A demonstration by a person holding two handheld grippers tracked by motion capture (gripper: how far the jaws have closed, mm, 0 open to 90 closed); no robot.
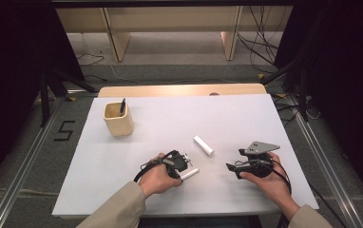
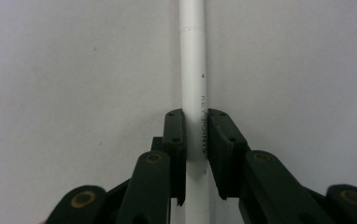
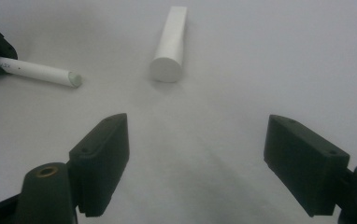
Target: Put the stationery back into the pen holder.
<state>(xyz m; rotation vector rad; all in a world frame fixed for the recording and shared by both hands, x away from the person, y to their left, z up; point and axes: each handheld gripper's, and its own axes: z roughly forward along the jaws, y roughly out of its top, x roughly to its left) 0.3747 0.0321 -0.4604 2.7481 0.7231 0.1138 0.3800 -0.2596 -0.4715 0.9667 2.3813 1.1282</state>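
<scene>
Left gripper (image 2: 196, 135) fingers pinching white pen (image 2: 193, 70) near table (image 1: 122, 156) front edge; right gripper (image 3: 197, 158) fingers spread.

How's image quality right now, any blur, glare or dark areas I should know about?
High view: even light on the white table, surroundings dark. Left gripper view: the white pen between the left claw pads is sharp, its print readable. Right gripper view: soft focus, the white cap hazy, faint shadow under it.

A white table (image 1: 246, 118) fills the middle, on a grey floor (image 1: 179, 71). At twelve o'clock stands pale wooden furniture (image 1: 170, 21); black cables (image 1: 260, 47) trail at one o'clock. Dark curtains (image 1: 346, 71) flank three and nine o'clock. A black "5" (image 1: 64, 130) marks the floor at nine.
</scene>
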